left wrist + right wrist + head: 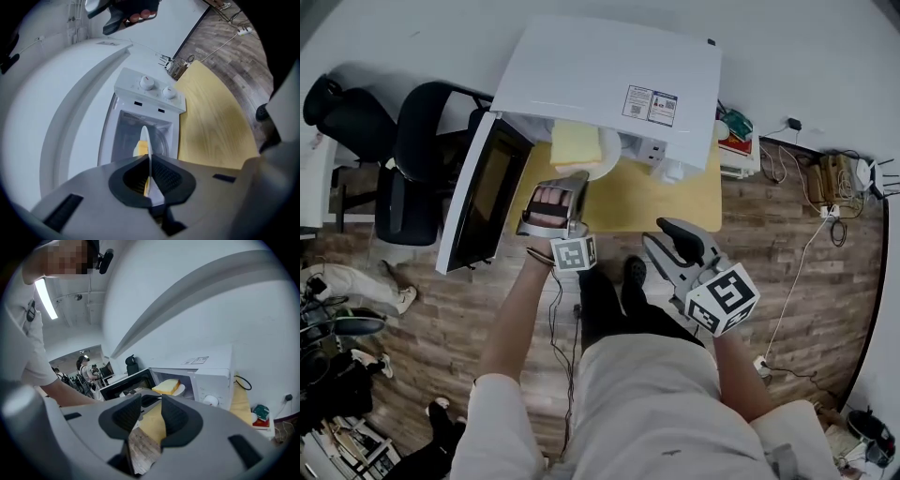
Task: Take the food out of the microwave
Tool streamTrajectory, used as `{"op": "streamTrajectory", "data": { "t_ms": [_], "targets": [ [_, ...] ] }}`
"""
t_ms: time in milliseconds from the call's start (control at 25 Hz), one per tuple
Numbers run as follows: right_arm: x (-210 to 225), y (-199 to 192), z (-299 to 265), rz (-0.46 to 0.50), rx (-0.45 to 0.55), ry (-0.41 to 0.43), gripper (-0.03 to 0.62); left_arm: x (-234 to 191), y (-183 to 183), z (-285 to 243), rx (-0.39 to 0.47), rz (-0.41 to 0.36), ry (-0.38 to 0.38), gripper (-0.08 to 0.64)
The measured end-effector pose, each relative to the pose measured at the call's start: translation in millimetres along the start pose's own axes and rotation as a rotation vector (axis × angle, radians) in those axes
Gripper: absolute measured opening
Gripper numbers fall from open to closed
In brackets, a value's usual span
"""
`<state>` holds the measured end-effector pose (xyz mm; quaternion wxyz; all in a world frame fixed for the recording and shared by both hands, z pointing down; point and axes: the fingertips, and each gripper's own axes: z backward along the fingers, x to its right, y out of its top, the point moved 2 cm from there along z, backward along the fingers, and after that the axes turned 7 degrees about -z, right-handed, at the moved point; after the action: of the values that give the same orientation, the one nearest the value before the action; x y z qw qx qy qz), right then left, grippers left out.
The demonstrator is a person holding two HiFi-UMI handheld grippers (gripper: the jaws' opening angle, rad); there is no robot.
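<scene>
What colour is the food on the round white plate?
Pale yellow food on the white plate, clearest in the head view.

Yel. bread (572, 145) on plate (606, 161), open mw (609, 75) mouth.

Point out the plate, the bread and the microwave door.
plate (607, 156): head view, bare rim right of the bread.
bread (574, 145): head view, middle of its top.
microwave door (485, 199): head view, dark window.

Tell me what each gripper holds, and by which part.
The left gripper clamps the white plate by its near rim, yellow food on it. The right gripper holds nothing, jaws apart.
</scene>
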<state>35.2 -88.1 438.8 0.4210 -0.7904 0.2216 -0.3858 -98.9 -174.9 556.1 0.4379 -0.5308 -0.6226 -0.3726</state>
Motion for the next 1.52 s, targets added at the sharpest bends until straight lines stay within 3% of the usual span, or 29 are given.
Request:
{"op": "streamTrajectory", "data": {
  "t_ms": [520,880,1520],
  "targets": [
    [-16,18,25,0.053,0.045,0.037,0.133,-13,28,99,-0.033,0.036,0.017,0.014],
    [-29,37,31,0.110,0.071,0.062,0.132,-55,39,143,-0.049,0.057,0.056,0.014],
    [-18,100,39,0.215,0.153,0.032,0.129,-164,52,127,-0.038,0.030,0.110,0.014]
  ]
}}
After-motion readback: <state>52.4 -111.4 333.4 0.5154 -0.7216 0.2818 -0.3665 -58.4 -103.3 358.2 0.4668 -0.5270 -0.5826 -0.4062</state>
